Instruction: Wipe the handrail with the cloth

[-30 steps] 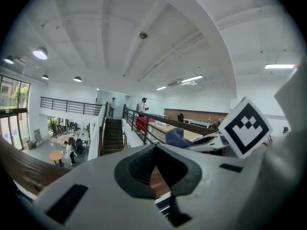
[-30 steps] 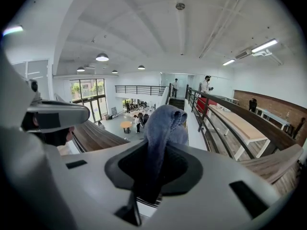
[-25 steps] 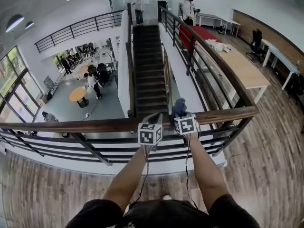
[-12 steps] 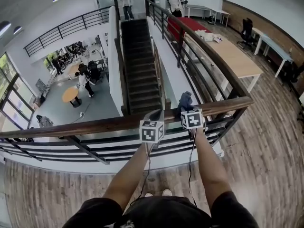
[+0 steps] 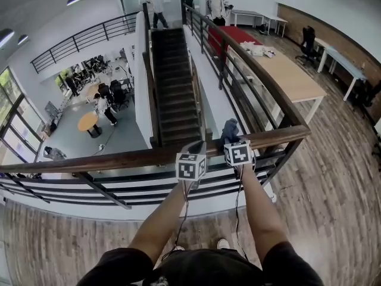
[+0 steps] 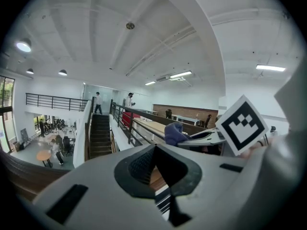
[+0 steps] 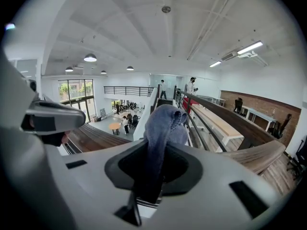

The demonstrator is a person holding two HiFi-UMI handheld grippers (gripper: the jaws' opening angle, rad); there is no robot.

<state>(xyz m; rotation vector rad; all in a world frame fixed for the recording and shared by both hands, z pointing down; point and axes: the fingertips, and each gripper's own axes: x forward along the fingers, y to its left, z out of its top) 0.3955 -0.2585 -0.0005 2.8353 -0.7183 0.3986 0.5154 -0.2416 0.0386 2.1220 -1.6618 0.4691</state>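
Between the right jaws: the right gripper [image 7: 139, 198] is pinching the lower end of a blue-grey, soft, bunched cloth [image 7: 163, 121], with the jaws closed down almost fully on the fabric.
Left claw: the left gripper [image 6: 170, 206] is carrying nothing, and its jaws are pressing together.
Cloth position: the free bulk is standing out past the right jaws toward 12 o'clock. In the head view the cloth [image 5: 229, 128] is showing just over the rail, and I cannot tell whether it is touching.
Handrail: the long brown wooden handrail [image 5: 119, 158] is running from 9 o'clock to 3 o'clock, with both grippers sitting side by side at its near edge.
Handling: the cloth is looking light and limp, so it is likely folding wherever it is pushed.
Hold: the low pinch is probably leaving enough loose fabric to press flat onto the rail top.
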